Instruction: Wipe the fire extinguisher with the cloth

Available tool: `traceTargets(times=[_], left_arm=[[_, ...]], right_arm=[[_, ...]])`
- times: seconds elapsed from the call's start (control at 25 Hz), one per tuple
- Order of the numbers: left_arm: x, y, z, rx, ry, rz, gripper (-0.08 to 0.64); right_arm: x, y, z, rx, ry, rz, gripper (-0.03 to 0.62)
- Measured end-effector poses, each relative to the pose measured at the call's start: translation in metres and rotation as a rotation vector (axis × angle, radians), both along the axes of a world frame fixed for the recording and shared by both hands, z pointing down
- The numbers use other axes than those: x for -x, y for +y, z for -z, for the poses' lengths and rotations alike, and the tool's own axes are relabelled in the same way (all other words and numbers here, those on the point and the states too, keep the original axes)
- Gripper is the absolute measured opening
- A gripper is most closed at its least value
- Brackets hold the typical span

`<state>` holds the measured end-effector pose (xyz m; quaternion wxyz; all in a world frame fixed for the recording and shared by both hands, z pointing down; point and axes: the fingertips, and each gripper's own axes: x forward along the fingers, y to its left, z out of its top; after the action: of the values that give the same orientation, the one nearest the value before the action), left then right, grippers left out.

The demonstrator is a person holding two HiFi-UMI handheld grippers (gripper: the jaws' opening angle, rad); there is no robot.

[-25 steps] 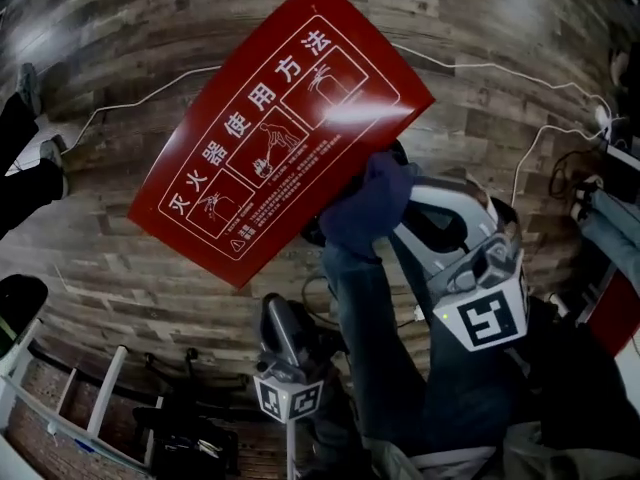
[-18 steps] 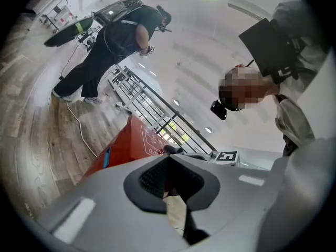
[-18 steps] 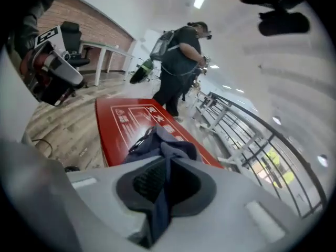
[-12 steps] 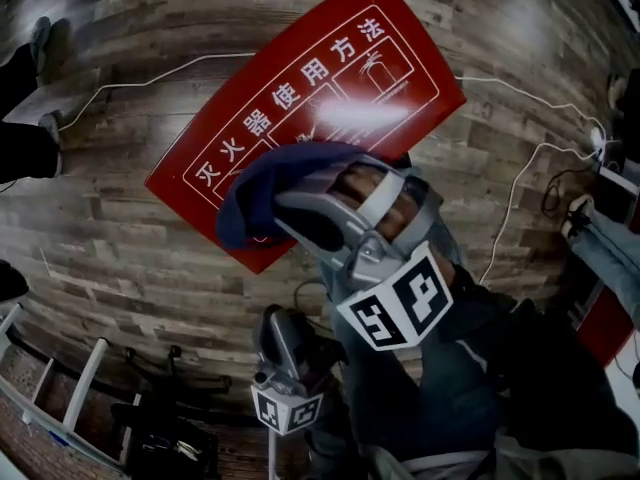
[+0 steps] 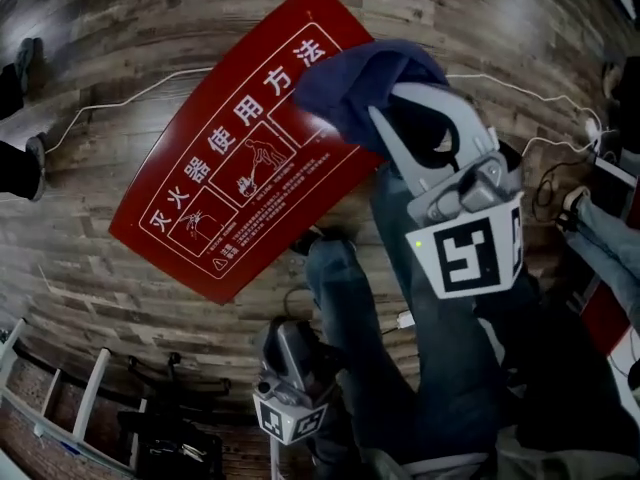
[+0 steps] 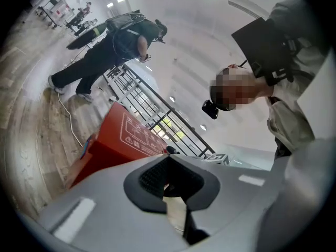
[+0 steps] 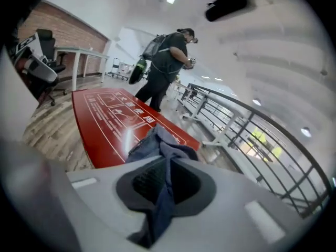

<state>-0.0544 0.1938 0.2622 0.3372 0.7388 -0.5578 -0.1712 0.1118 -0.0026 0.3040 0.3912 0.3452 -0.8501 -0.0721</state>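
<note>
Above wood floor (image 5: 120, 28), right tongs (image 7: 169, 182) clamp blue cloth (image 5: 350, 78) over extinguisher box (image 5: 230, 178) (left tongs (image 6: 167, 182) closed, empty).

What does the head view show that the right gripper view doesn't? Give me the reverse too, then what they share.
Head view only: the left claw and a white cable. Right gripper view only: a standing person, a railing and a desk. Both: the red box and the cloth clamped in the right claw.
</note>
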Motion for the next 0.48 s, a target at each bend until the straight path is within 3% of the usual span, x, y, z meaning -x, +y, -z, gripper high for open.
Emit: traceTargets(times=[0.16,0.24,0.36,0.48], left_arm=[[-0.032,-0.030,0.010,-0.005,0.009,0.005,0.006],[-0.049,-0.049,0.013,-0.014,0.003,0.012,0.006],[-0.084,-0.079,0.010,-0.017,-0.007,0.023,0.006],[-0.105,-0.094,0.004,-0.008,-0.013,0.025,0.006]], right_arm=[[0.078,0.034,0.010,-0.018,-0.035,0.303,0.023],[0.086,0.043,0.009,-0.031,-0.033,0.420,0.023],[0.042,0.020,0.000,-0.022,-0.061,0.423,0.023],[-0.008,-0.013,-0.005,0.014,-0.130,0.304,0.023]])
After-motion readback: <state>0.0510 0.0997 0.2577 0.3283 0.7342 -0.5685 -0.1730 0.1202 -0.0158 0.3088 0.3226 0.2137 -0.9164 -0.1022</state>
